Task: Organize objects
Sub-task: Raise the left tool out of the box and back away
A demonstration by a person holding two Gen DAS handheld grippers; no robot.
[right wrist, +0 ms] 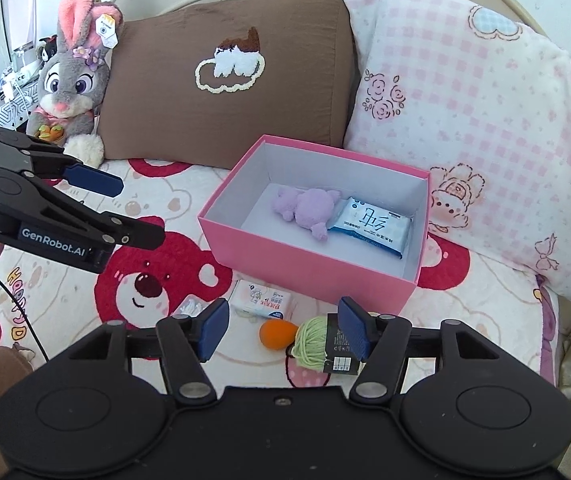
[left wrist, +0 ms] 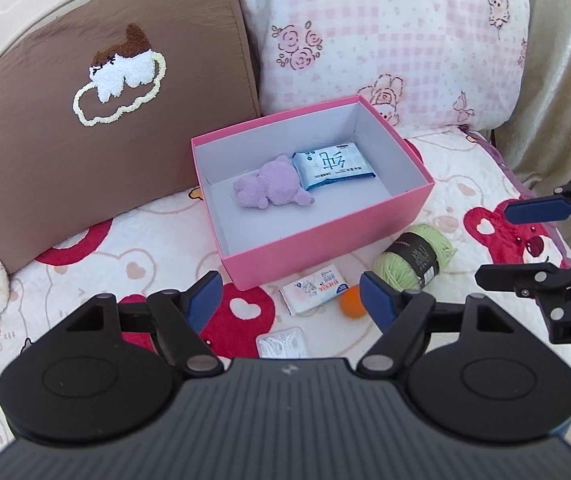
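left gripper (left wrist: 289,300): my jaws well apart, holding nothing.
right gripper (right wrist: 281,330): same, empty.
yarn ball (right wrist: 312,345): on bed beside pink box (right wrist: 309,276) front corner; looks soft, light; I'd pinch the banded middle.

The pink box (right wrist: 305,264) looks like matt cardboard, pale and smooth inside. In it lie a fuzzy purple plush toy (right wrist: 309,212) and a glossy plastic tissue pack (right wrist: 369,226). In front of the box, a green yarn ball (right wrist: 313,344) shows loose woolly strands under a dark paper band. The bedspread (left wrist: 97,276) beneath is soft quilted cloth. Behind the box, the brown pillow (right wrist: 225,92) is matt woven cloth with tufted embroidery; the pink checked pillow (right wrist: 465,100) looks fleecy.
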